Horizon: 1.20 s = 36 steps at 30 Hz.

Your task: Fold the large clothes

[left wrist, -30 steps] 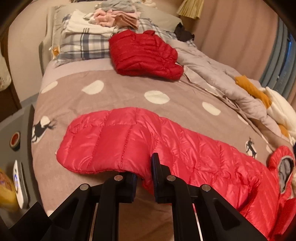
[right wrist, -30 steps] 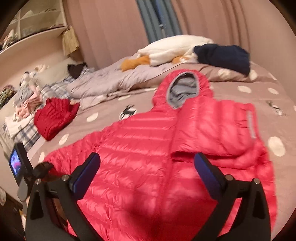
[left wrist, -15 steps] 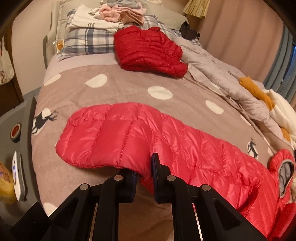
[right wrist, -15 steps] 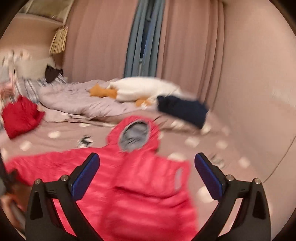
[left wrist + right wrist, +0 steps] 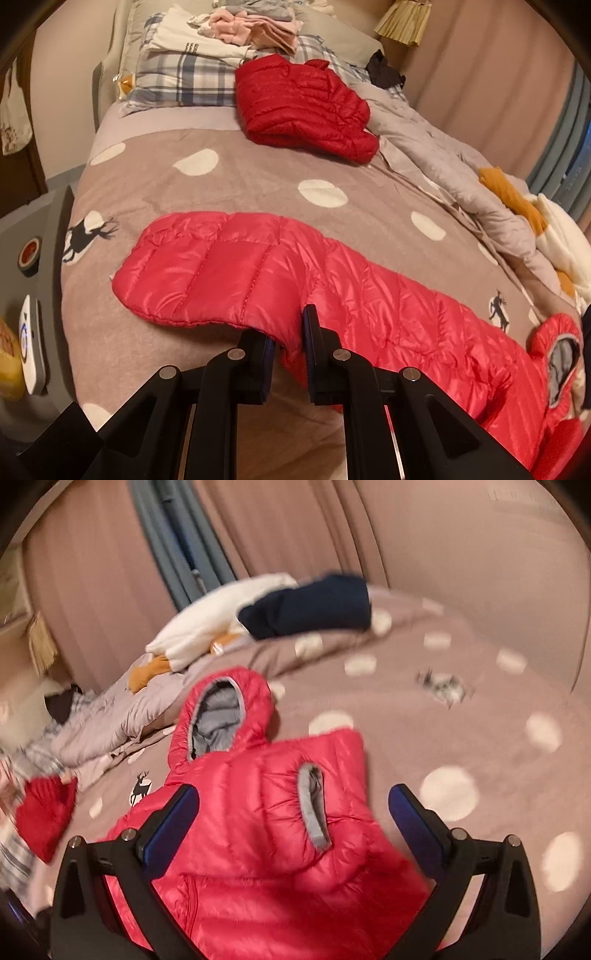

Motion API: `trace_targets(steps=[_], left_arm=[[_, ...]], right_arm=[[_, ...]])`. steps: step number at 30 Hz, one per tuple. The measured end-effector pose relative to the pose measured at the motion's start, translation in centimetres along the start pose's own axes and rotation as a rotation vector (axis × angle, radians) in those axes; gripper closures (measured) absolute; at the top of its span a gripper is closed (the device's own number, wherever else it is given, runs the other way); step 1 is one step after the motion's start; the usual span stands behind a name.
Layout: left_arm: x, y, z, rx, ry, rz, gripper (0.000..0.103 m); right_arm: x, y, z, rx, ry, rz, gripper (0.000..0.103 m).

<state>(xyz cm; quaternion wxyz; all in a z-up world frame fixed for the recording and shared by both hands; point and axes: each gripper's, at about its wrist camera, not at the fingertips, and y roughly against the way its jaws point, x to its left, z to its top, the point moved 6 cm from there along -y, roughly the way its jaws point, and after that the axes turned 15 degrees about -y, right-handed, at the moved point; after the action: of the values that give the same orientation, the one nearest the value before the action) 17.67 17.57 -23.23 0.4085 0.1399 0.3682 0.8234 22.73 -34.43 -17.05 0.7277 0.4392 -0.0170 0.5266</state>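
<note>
Mostly the room is pinkish-beige wall and curtain (image 5: 295, 535), with a blue-grey drape (image 5: 177, 546) in the corner. Below them a bed (image 5: 258, 184) fills both views, its taupe cover dotted white with small deer prints. Across it lies the bright red hooded down jacket (image 5: 369, 295), one sleeve stretched out flat, the grey-lined hood (image 5: 218, 716) toward the rumpled grey duvet (image 5: 424, 147). Near the plaid pillows (image 5: 184, 74) sits a darker red folded jacket (image 5: 303, 103); a navy garment (image 5: 310, 605) rests against a white cushion (image 5: 221, 616). The left tool (image 5: 288, 347) pinches the sleeve's edge; the right tool (image 5: 293, 805) hangs spread wide over the jacket body, holding nothing.
</note>
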Motion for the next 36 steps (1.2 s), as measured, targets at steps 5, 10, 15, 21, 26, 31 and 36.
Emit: trace_targets(steps=[5,10,15,21,26,31,36], left_arm=[[-0.2,-0.5,0.8,-0.013,-0.007,0.017,0.094],[-0.2,-0.7,0.7,-0.006,0.027,0.019,0.094],[-0.4,-0.4,0.8,-0.008,0.030,0.014,0.094],[0.0,-0.2,1.1,-0.022,0.014,0.003,0.094],[0.1,-0.2,1.0,-0.024,0.017,-0.003,0.094],[-0.6,0.1,1.0,-0.036,-0.018,0.015,0.094],[-1.8,0.6,1.3,-0.068,-0.054,0.029,0.094]], right_arm=[[-0.2,-5.1,-2.3,0.151,-0.080,0.017,0.064],[6.5,-3.9,-4.8,0.147,0.064,0.153,0.073],[13.6,-0.5,-9.0,0.249,0.165,0.420,0.031],[13.1,2.8,-6.5,-0.071,0.254,0.208,0.010],[5.8,-1.4,-3.4,-0.083,0.172,-0.070,0.010],[-1.7,-9.2,-7.7,0.127,0.156,-0.291,0.010],[-2.0,-7.9,-8.3,0.113,0.164,-0.246,0.010]])
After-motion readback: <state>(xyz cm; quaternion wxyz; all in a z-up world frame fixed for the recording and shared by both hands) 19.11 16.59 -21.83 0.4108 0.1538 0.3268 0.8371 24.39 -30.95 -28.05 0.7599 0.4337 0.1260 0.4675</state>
